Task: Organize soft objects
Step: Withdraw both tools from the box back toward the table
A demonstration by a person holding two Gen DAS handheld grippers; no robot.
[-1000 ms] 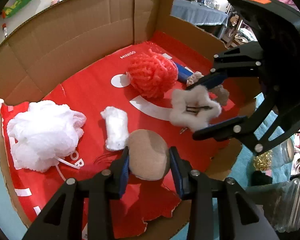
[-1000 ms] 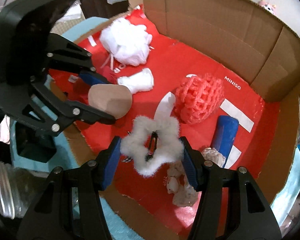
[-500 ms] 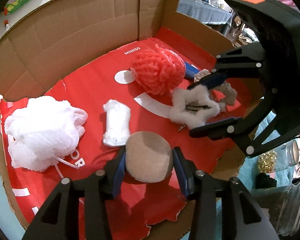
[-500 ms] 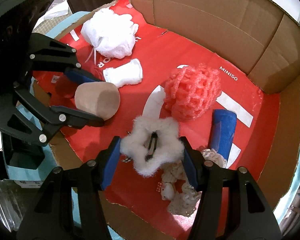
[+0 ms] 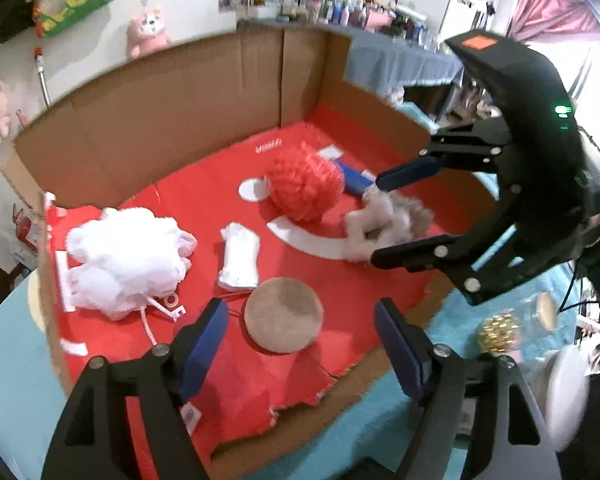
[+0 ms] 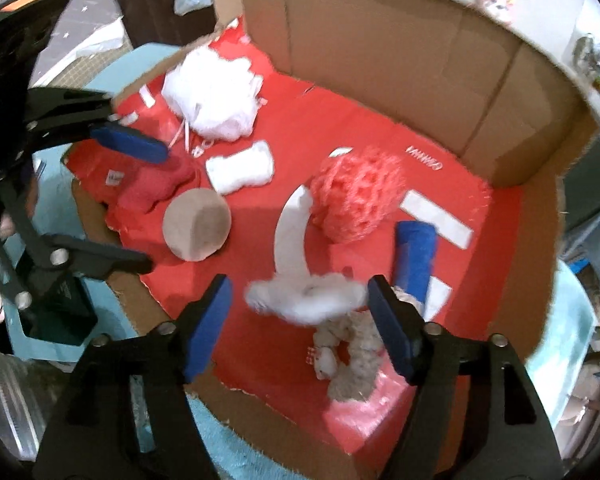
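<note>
A cardboard box (image 5: 180,120) with a red liner (image 5: 204,208) holds the soft things. My left gripper (image 5: 300,344) hangs above the box's near edge, its jaws opening. The beige round puff (image 5: 284,314) lies loose on the liner between them, touching neither pad. My right gripper (image 6: 300,320) is also opening. The white fluffy star (image 6: 308,300) lies blurred between its pads, close to the right one, with a gap on the left. In the right wrist view the left gripper (image 6: 140,200) stands beside the puff (image 6: 196,230).
On the liner are a white mesh pouf (image 5: 120,260), a small white fluffy pad (image 5: 240,256), a coral mesh pouf (image 5: 304,184), a blue roll (image 6: 416,256), a cream scrunchie (image 6: 348,356) and a red cloth (image 6: 156,184). A jar (image 5: 500,332) stands outside on the teal surface.
Both pairs of jaws have spread. The left let go of the beige puff and drew up and back. The right released the white star, which now lies lower on the liner.
</note>
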